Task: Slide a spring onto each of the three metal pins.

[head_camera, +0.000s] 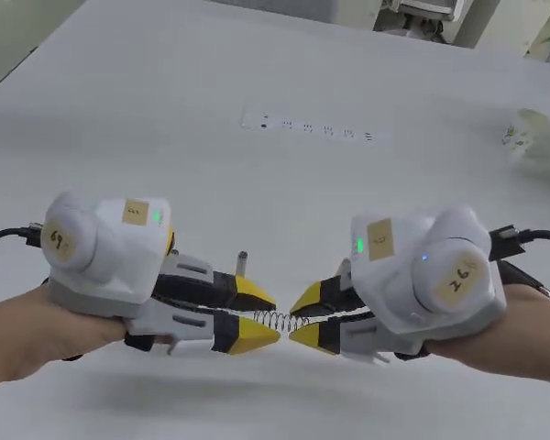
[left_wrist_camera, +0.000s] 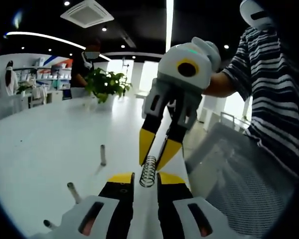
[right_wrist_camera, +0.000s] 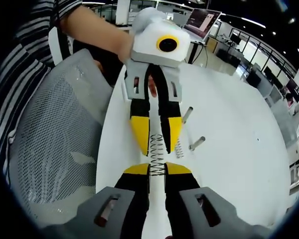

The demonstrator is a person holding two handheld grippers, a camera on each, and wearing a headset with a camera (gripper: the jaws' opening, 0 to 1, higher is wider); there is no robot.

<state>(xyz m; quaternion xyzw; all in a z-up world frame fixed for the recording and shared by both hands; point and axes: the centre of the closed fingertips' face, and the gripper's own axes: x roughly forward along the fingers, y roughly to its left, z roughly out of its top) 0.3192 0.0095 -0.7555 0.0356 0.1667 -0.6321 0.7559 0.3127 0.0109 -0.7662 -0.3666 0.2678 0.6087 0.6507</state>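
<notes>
1. Over white table: left gripper & right gripper meet tip to tip.
2. Spring spans btwn them, lying level; both sets of jaws clamped on its ends.
3. Metal pin upright on table just behind left gripper, clear of spring.

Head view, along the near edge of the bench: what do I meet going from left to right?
Person's left hand → left hand-held gripper → spring, held between both sets of jaws → right hand-held gripper → person's right hand.
</notes>
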